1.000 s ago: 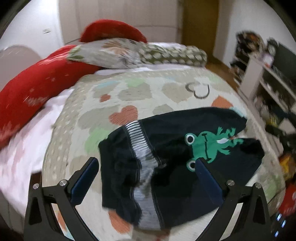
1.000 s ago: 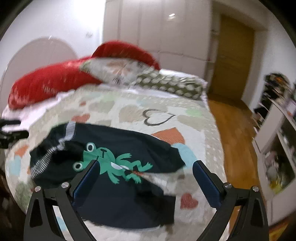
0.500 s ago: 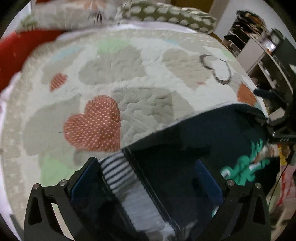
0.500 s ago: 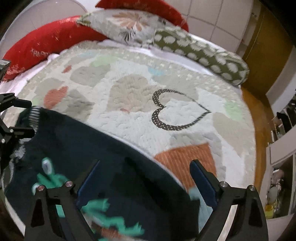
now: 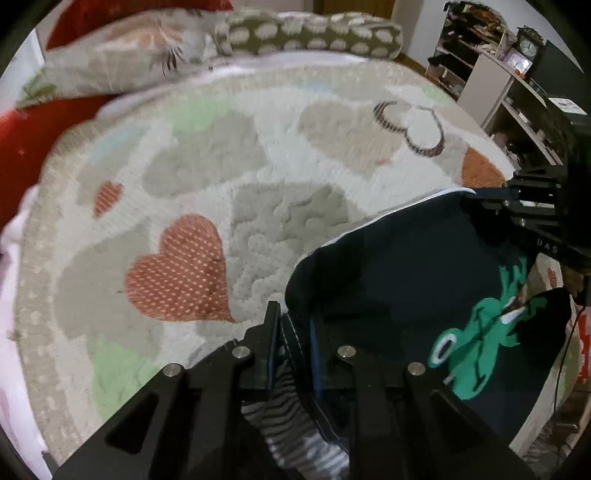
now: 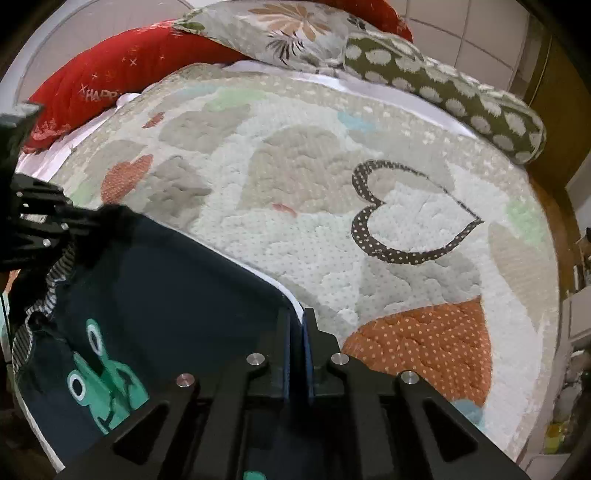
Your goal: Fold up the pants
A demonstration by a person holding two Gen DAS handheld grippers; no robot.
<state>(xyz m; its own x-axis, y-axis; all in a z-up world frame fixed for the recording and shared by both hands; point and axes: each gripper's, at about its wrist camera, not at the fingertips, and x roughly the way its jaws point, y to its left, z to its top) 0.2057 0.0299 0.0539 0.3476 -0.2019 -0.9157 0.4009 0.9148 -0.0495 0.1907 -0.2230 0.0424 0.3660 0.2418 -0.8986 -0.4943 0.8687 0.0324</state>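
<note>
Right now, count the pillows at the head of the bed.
3: red pillow at left, floral pillow in the middle, olive dotted bolster at right. More may be hidden behind them.

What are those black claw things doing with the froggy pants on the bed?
A person holds two grippers and is starting to fold the dark pants with the green frog on them. The left gripper has pinched the end with the striped waistband, and the right gripper has pinched the far edge at the other end. Both are shut on the cloth. The pants lie on the heart-patterned quilt, not yet folded over.
</note>
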